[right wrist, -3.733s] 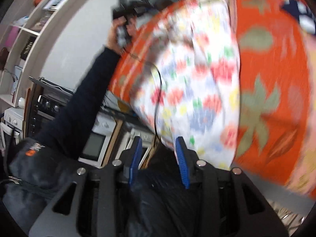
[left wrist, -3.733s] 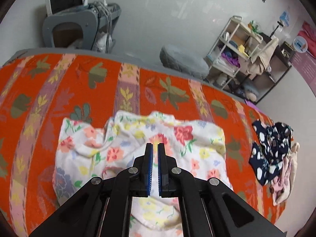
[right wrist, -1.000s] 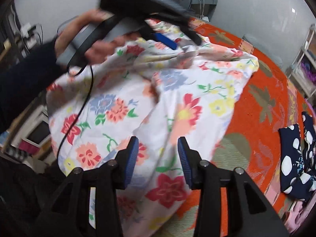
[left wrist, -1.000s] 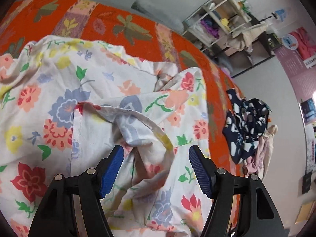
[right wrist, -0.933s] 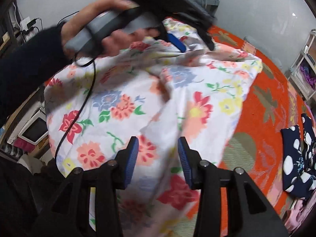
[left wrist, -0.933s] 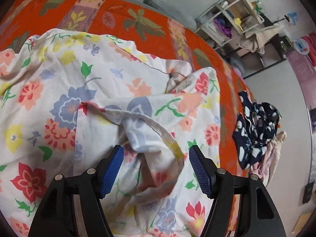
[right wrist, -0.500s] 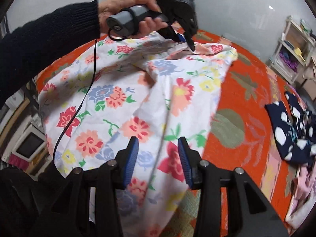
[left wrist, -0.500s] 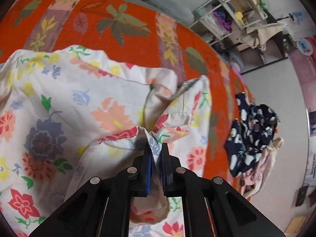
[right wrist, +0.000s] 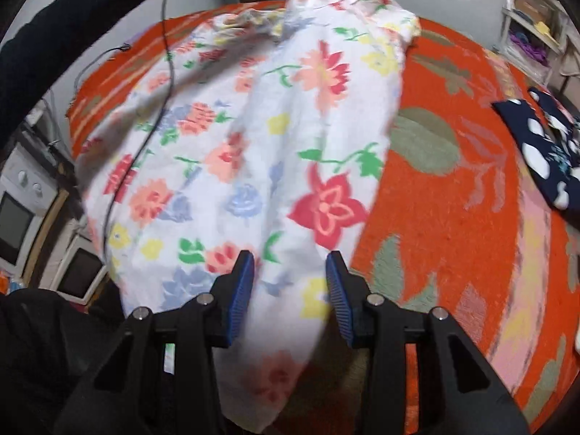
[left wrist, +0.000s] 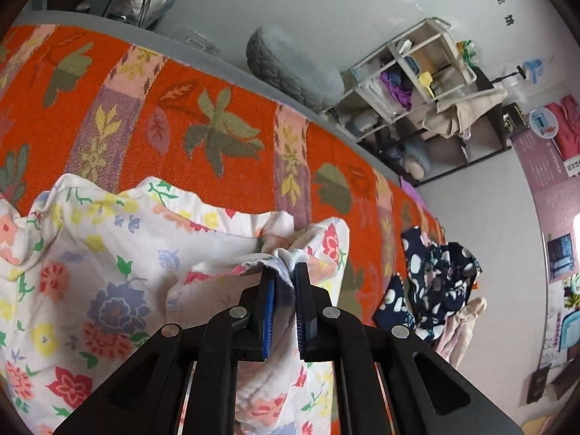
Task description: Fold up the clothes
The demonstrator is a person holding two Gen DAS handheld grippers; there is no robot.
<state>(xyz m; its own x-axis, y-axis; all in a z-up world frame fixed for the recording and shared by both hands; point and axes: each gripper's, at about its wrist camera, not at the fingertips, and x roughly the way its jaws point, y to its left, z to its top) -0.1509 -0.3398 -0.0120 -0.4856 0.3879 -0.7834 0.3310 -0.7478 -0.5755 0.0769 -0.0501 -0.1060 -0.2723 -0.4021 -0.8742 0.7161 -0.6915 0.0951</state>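
Observation:
A white garment with a flower print [left wrist: 108,264] lies rumpled on the orange patterned bedspread [left wrist: 203,134]. My left gripper [left wrist: 283,272] is shut on a bunched hem of it and holds that edge lifted. In the right wrist view the same floral garment [right wrist: 261,152] hangs stretched from the raised left gripper at the top edge down toward me. My right gripper [right wrist: 290,282] is open, its blue pads either side of the lower cloth, which passes between them without being pinched.
A navy garment with white dots [left wrist: 431,282] and a pink one [left wrist: 460,326] lie at the bed's right end. A grey cushion [left wrist: 290,69] and a cluttered shelf unit [left wrist: 420,79] stand beyond the bed. A dark sleeve [right wrist: 65,36] crosses the upper left.
My left gripper went from open over the cloth to shut on its hem, then lifted it. The garment now hangs stretched upward. My right gripper stayed open and moved closer to the lower cloth.

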